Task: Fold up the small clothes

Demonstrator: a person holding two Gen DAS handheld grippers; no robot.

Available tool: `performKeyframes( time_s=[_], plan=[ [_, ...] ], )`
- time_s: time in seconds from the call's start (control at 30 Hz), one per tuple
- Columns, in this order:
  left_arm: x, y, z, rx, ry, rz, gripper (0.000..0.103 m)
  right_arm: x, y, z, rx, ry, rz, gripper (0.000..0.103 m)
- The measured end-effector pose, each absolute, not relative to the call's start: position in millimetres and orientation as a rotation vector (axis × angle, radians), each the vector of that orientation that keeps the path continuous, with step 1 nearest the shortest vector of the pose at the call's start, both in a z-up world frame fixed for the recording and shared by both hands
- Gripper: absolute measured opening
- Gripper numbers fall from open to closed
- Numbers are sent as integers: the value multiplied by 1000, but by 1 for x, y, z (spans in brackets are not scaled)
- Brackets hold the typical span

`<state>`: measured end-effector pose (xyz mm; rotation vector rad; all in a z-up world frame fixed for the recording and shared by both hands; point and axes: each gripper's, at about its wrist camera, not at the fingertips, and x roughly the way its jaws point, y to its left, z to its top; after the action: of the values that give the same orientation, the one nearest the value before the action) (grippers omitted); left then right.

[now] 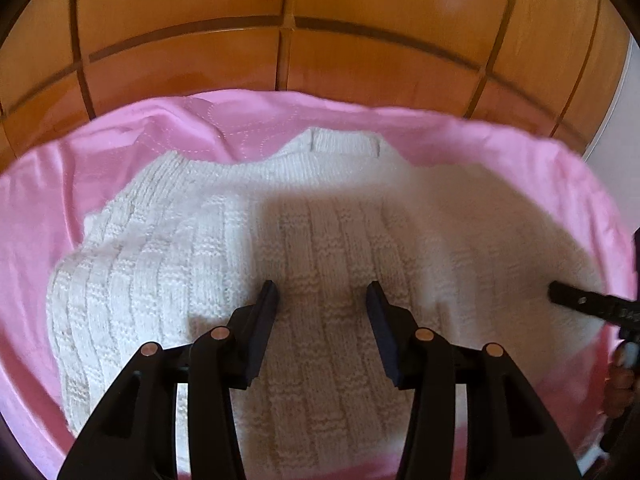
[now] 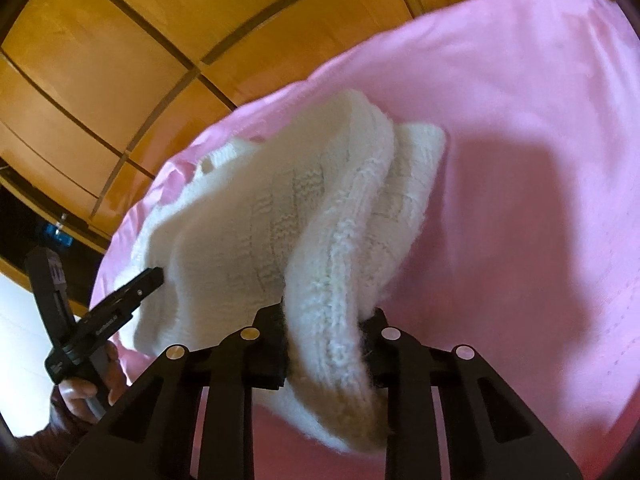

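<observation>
the white knitted sweater [image 1: 304, 240] lies spread on the pink sheet [image 1: 48, 208], its collar toward the wooden panels [image 1: 360, 8] beyond, probably laid flat so its sides can be folded inward. over the sweater's left half the left claw [image 1: 322, 294] hovers with its jaws wide apart, gripping nothing, seemingly placed to steady the body of the knit. at the sweater's right edge the right claw [image 2: 326, 320] is clamped on a thick bunched band of the knit, lifting it off the sheet, likely to carry it across the sweater.
</observation>
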<state>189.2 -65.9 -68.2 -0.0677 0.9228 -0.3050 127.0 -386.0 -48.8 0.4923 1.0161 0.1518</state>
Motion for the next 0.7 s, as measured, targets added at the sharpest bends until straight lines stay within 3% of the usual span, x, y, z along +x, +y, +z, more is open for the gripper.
performKeyframes(
  time_s=[0.17,0.43,0.53,0.7],
  plan=[
    [176,-17,-54,-184,883,-301,45,131,-374,-28,445,1000,153,22],
    [164,58,-75,-220,949,-192,41,134,-341,6,391,953,190,20],
    [172,71,-97,-290,1024,-202,40,138,-312,31,362,912,256,20],
    [161,89,-98,-415,981,-258,40,152,-236,66,276,864,413,19]
  ],
)
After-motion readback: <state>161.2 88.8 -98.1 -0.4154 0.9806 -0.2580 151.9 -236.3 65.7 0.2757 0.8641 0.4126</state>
